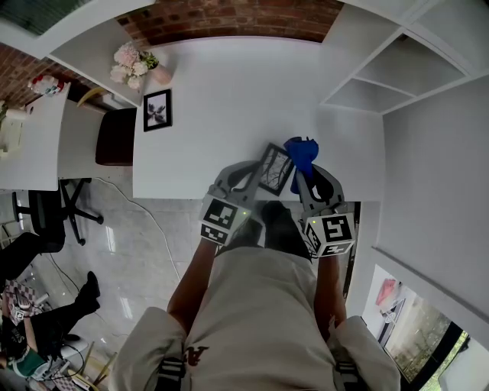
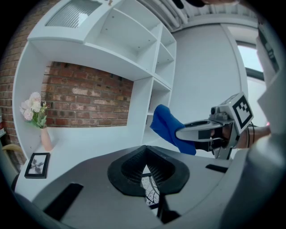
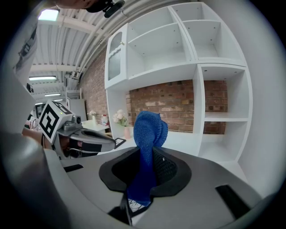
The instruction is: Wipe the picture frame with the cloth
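Observation:
In the head view, my left gripper [image 1: 256, 174] is shut on the lower left side of a black picture frame [image 1: 275, 169], holding it tilted above the near edge of the white table [image 1: 229, 92]. Through the jaws in the left gripper view, the frame's branch print [image 2: 149, 190] shows. My right gripper [image 1: 306, 176] is shut on a blue cloth [image 1: 302, 155], which bunches up above the jaws [image 3: 149, 132]. The cloth [image 2: 167, 127] is just right of the frame's top; whether they touch I cannot tell.
A second small black frame [image 1: 157, 109] stands at the table's far left beside a pink vase of flowers [image 1: 137, 67]. White shelving [image 1: 382, 76] rises at the right, with a brick wall [image 1: 229, 19] behind. A dark chair [image 1: 114, 137] sits to the left.

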A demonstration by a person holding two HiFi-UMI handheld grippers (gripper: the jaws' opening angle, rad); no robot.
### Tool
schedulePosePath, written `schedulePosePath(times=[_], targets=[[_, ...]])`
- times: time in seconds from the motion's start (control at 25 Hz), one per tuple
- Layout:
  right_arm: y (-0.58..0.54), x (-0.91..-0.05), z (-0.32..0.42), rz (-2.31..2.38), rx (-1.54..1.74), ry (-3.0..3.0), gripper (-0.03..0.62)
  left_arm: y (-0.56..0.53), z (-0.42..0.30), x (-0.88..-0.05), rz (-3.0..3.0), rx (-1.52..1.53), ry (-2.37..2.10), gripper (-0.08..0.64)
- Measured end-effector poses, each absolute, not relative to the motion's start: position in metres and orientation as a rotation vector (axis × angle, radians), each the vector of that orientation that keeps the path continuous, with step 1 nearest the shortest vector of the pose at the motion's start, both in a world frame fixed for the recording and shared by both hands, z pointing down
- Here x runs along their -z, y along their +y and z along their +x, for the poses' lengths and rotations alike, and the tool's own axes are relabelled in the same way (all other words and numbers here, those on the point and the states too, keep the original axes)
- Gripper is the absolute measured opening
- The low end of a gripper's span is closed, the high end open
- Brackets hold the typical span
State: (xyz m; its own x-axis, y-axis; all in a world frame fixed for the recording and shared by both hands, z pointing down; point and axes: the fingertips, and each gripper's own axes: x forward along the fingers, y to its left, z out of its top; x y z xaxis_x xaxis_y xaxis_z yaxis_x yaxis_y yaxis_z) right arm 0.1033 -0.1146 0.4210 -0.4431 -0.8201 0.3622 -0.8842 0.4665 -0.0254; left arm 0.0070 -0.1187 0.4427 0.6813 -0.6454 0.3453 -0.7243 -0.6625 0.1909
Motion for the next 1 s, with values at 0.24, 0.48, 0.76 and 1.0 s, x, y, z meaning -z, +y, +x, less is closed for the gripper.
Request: schedulePosePath(times=[0.24, 0.48, 0.76, 1.0], targets=[[-0.117, -0.406, 0.1, 1.454, -0.264, -2.441, 0.075, -0.12, 0.006, -0.436, 2.595, -0.344, -1.087, 0.0], [-0.118, -0.417, 0.095, 1.427, -0.281, -2.41, 0.061, -0.121, 0.008, -0.435, 2.598, -0.343, -1.089, 0.0], [-0.118, -0.421, 0.093, 1.428, -0.288, -2.408, 0.061, -0.122, 0.008, -0.435, 2.595, -0.34, -1.093, 0.0], [-0.12, -0.424, 0.095, 1.425, -0.289, -2.389, 0.061, -0.123, 0.01, -0.436, 2.594, -0.343, -1.091, 0.0]])
